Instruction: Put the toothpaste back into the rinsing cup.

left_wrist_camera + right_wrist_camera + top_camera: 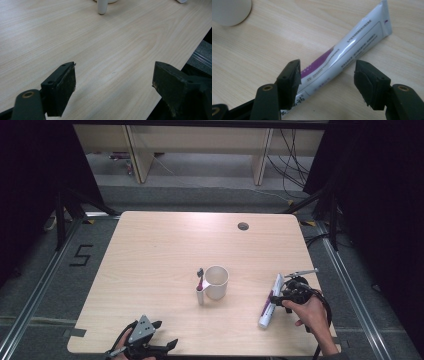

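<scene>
Right now the right gripper [286, 293] is hovering over the toothpaste tube [270, 301], which is lying flat on the table [165, 245] near its right edge, well apart from the white mug [216, 281] at the middle. In the right gripper view its jaws are standing apart with the tube [352, 47] crossing slantwise between them; the left jaw is sitting right at the tube's side while the right jaw is showing a clear gap, so nothing is being pinched. The left gripper [161, 338] is resting low at the near edge of the table, and the left gripper view is showing its jaws spread wide over bare wood, holding nothing. A toothbrush [200, 282] is leaning against the mug's near side, its head just above the rim. The risk I am seeing lies in the tube's slant across the jaws: if they are closing on it at this angle, the pads are likely to catch it off its axis, and the smooth, soft body may be squirming or swivelling out. Squeezing hard near the cap end could also be forcing paste out. A tube swinging loose during a carry toward the mug could be knocking over the toothbrush, which looks precariously balanced.
</scene>
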A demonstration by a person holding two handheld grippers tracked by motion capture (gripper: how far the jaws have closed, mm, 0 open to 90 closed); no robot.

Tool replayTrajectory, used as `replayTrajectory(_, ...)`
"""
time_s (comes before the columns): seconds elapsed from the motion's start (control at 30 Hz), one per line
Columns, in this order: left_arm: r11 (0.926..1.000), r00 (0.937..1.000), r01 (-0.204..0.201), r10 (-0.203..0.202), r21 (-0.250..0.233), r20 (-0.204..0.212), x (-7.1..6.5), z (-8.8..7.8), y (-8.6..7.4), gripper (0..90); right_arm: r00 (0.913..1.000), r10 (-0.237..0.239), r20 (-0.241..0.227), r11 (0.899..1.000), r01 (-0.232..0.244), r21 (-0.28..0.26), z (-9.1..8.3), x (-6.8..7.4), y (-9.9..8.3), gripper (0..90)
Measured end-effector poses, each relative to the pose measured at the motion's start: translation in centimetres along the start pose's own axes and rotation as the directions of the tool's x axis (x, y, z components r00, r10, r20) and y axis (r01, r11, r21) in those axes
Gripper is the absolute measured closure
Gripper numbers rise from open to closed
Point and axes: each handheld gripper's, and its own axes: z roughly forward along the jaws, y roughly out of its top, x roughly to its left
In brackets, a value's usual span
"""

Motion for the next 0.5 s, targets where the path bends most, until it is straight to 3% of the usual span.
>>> replayTrajectory(0.03,1.0,1.0,0.009,-0.009,-0.001,0.004,-0.1,0.0,0.0,18.4,0.9997,-0.013,0.02,1.0,0.013,-0.002,0.2,0.0,0.0,37.8)
replayTrajectory(0.07,1.0,1.0,-0.001,0.001,0.006,0.005,-0.1,-0.1,0.0,18.4,0.9994,0.005,0.034,1.0,-0.005,0.01,0.4,0.1,-0.1,37.5)
replayTrajectory(0.17,1.0,1.0,-0.001,0.001,0.005,0.004,-0.1,0.0,0.0,18.4,0.9995,0.016,0.026,1.0,-0.016,0.013,0.9,0.2,0.0,37.0)
replayTrajectory(0.2,1.0,1.0,-0.001,0.001,0.006,0.004,-0.1,0.0,0.0,18.4,0.9976,0.065,0.022,0.998,-0.065,0.021,1.1,0.6,0.0,35.5)
replayTrajectory(0.23,1.0,1.0,-0.002,0.002,0.004,0.005,-0.1,0.0,0.0,18.4,0.9993,0.014,0.034,0.999,-0.016,0.04,1.2,0.3,0.2,35.2)
replayTrajectory(0.3,1.0,1.0,-0.002,0.002,0.004,0.002,0.0,0.0,0.0,18.4,0.999,-0.002,0.045,0.999,0.0,0.042,1.4,0.4,0.5,36.2)
replayTrajectory(0.33,1.0,1.0,-0.001,0.001,0.003,0.004,-0.1,0.0,0.0,18.4,0.999,0.0,0.045,0.999,-0.002,0.048,1.5,0.5,0.6,36.2)
replayTrajectory(0.37,1.0,1.0,0.0,0.0,0.003,0.004,-0.1,0.0,0.0,18.4,0.998,0.042,0.046,0.998,-0.045,0.046,1.7,0.9,0.6,36.2)
replayTrajectory(0.43,1.0,1.0,-0.003,0.003,0.008,0.006,-0.1,0.0,0.0,18.4,0.9989,-0.01,0.046,0.997,0.007,0.071,1.8,0.7,0.9,37.4)
replayTrajectory(0.5,1.0,1.0,0.0,0.0,0.005,0.006,-0.1,0.0,0.0,18.7,0.9996,-0.007,0.027,0.996,0.005,0.084,2.0,0.8,1.0,41.7)
